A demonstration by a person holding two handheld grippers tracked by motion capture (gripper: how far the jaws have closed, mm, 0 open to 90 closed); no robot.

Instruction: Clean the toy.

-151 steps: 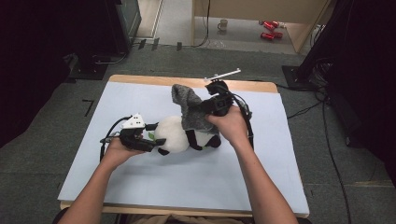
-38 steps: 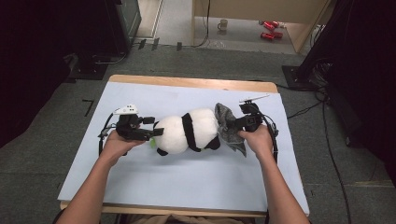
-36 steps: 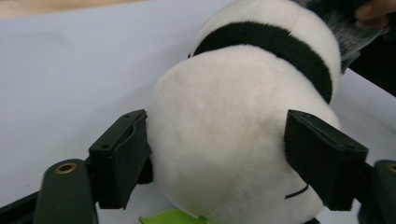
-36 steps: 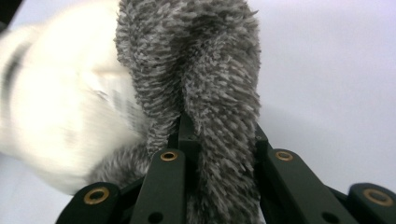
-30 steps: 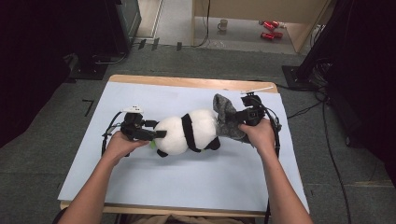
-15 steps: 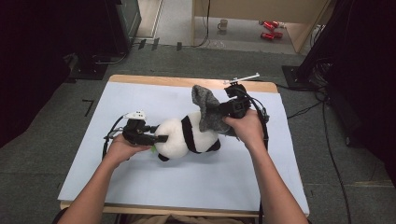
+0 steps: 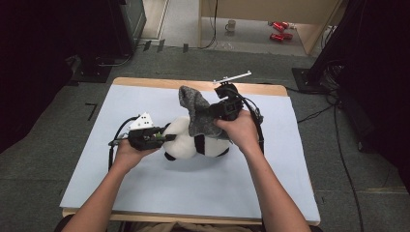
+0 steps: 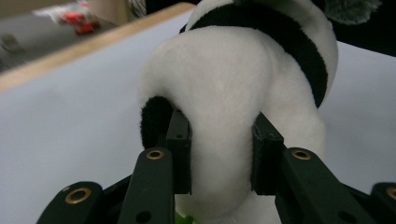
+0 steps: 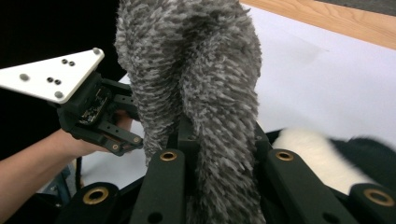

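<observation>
Panda plush (image 7: 193, 142) is lying mid-table (image 7: 145, 188), the left gripper (image 8: 219, 154) fingers pinching its squishy white end and the right gripper (image 9: 219, 140) fingers clamped on the fuzzy grey cloth (image 7: 196, 108) draped above it, both look light, floppy, easy anywhere bulky.

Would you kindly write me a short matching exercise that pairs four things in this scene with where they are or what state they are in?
Things:
1. panda
2. grey cloth
3. mug
4. red cans

States:
A. standing on the floor beyond the table
B. lying on the floor beyond the table
C. clamped by the left gripper
D. clamped by the right gripper, lifted over the toy

Pairs: 1-C, 2-D, 3-A, 4-B
</observation>
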